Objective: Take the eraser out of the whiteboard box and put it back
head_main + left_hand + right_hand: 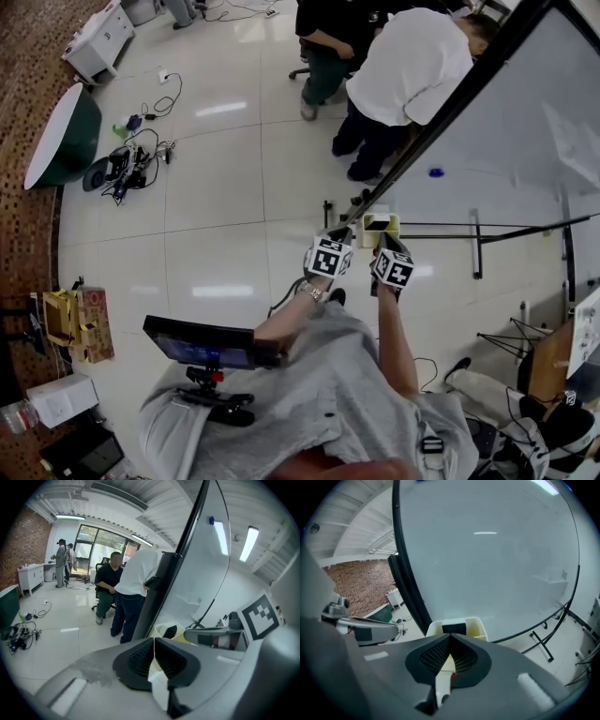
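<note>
A person in a white shirt (410,66) bends over at the far side, just beside a seated person in black (328,33). Tangled cables (131,164) lie on the tiled floor (225,216) far left, near a round green table (80,131). A cardboard box (92,326) stands near left.

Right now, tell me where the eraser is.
In the right gripper view, the eraser sits inside the pale yellow box against the whiteboard, just beyond the right gripper.

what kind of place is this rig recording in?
Probably an office or lab workspace: a big free-standing whiteboard, loose cables and gear on a tiled floor, and a seated person further back near glass doors.
</note>
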A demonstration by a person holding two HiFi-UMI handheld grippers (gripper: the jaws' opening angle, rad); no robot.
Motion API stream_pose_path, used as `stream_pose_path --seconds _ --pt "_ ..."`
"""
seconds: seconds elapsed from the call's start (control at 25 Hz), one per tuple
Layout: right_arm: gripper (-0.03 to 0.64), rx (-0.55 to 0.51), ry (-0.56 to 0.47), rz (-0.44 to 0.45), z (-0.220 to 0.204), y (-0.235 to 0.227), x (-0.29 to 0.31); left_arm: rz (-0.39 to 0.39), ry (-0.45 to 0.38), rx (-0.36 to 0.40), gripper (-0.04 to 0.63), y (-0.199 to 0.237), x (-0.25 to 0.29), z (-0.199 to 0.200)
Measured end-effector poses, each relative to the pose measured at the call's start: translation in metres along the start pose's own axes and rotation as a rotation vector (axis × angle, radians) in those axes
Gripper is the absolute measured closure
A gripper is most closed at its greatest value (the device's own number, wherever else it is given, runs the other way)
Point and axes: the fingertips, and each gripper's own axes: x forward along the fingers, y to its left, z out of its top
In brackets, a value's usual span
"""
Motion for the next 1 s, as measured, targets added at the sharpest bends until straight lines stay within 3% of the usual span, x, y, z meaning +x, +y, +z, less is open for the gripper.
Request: stream_pose_path --seconds 0.16,0.32,0.52,0.76,1.0 --pt "0.612 -0.004 -0.017 0.042 -0.004 0.004 -0.020 -0.020 0.016 0.024 0.586 -0.033 0.005 -0.014" --pt "0.612 0.019 -0.044 0.128 -0.009 0.001 -0.040 0.010 0.018 0.056 0.586 -0.063 0.003 -0.029" --pt "0.612 -0.024 -0.045 0.228 -0.034 0.021 -0.086 0.058 -0.022 -0.022 0.592 -0.096 -0.024 -0.055" --pt "0.612 -0.091 0.034 0.224 -0.098 0.007 -0.137 0.091 0.027 -0.043 0.592 -0.158 -0.037 -0.128" --pt "0.612 -0.075 0.059 0.260 -0.124 0.008 -0.160 0.144 0.006 -0.040 0.592 -0.170 -0.061 -0.133"
